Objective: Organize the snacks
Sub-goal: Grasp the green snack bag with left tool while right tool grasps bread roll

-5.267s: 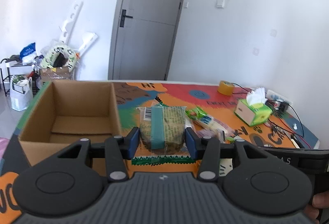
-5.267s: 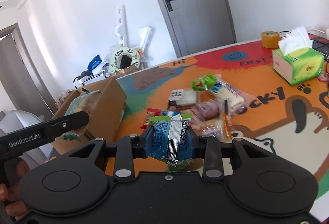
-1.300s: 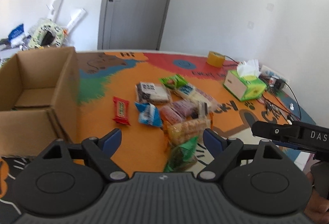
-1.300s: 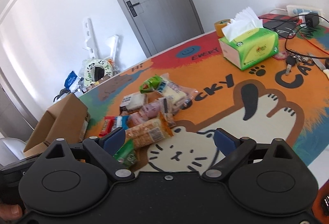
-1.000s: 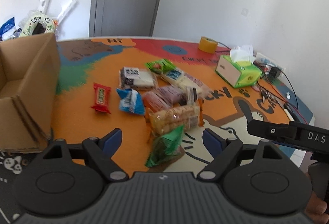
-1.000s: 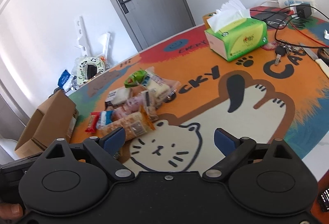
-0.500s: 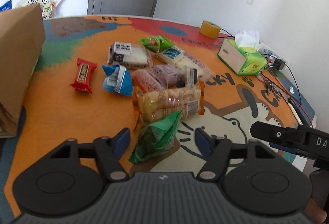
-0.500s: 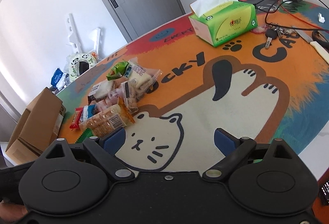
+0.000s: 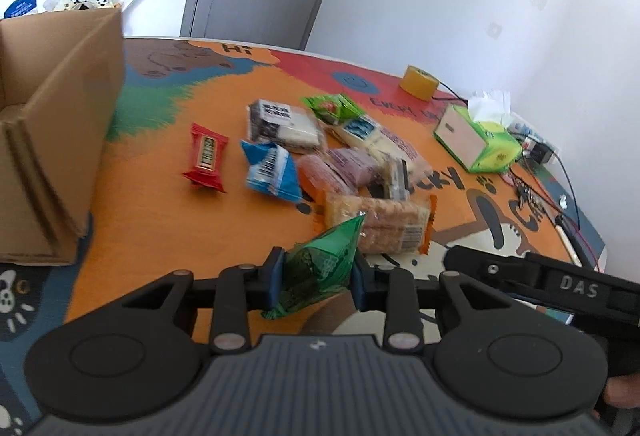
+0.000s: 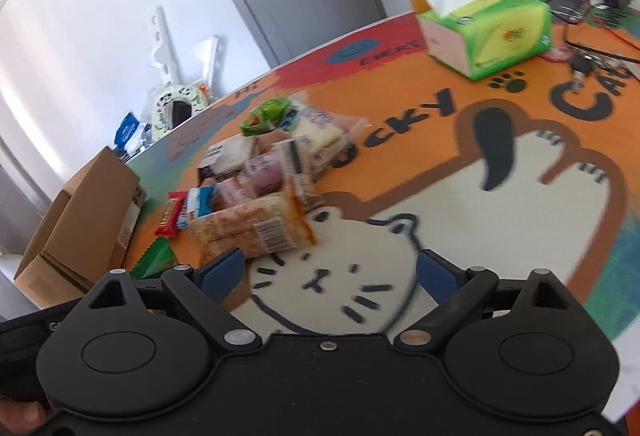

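The table (image 9: 160, 220) with its bright cartoon mat held a scatter of snacks beside a cardboard box (image 9: 60, 124). A second earlier the left gripper (image 9: 316, 278) gaped wide; now its jaws were closing on a crinkly green packet (image 9: 320, 268), nearest of the pile, ready for boxing. The right gripper (image 10: 328, 276) hung released, holding nothing.

black plastic left gripper (image 9: 316, 282) & right gripper (image 10: 328, 278), blue fingers (image 9: 275, 278), silver screws, white "das" lettering

Glossy green foil packet (image 9: 320, 268); matt brown cardboard box (image 9: 60, 124); matt black plastic tool (image 9: 316, 284).
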`<state>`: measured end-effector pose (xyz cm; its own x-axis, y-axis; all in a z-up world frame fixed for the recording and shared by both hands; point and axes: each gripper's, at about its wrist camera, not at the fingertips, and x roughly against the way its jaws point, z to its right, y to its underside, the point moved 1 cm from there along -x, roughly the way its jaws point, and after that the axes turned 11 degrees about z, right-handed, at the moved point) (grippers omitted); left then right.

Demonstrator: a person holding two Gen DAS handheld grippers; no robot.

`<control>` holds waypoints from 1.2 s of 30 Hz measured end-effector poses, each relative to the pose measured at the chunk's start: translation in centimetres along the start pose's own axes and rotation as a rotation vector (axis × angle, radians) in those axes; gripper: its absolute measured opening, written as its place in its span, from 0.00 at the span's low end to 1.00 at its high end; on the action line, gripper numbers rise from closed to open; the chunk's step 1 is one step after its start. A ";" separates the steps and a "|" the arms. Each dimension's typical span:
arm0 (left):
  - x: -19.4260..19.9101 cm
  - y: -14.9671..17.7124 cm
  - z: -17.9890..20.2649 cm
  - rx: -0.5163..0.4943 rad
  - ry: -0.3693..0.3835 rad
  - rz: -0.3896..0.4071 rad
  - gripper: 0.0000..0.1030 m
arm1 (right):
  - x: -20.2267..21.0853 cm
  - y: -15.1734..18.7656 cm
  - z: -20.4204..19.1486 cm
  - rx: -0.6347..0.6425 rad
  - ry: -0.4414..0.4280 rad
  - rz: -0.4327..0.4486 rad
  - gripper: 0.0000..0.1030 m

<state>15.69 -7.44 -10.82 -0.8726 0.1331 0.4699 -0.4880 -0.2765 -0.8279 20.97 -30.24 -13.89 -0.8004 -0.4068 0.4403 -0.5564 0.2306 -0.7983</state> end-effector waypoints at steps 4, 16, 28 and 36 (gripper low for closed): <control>0.7 -0.5 -1.1 0.009 -0.024 0.026 0.31 | -1.0 -0.3 -1.6 0.032 -0.027 0.002 0.91; 1.6 -1.0 -4.1 0.075 -0.079 0.054 0.31 | -3.8 -0.4 -5.8 0.112 -0.040 -0.015 1.00; 1.4 -0.6 -5.8 0.127 -0.123 0.044 0.31 | -6.6 0.5 -8.4 0.222 0.016 -0.038 1.00; 1.2 -0.7 -5.6 0.122 -0.129 0.040 0.31 | -7.0 0.6 -8.6 0.264 0.053 -0.013 0.89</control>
<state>14.89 -1.77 -11.39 -0.8776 -0.0010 0.4795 -0.4405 -0.3932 -0.8071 24.33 -19.68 -13.95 -0.8079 -0.3595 0.4670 -0.4950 -0.0161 -0.8687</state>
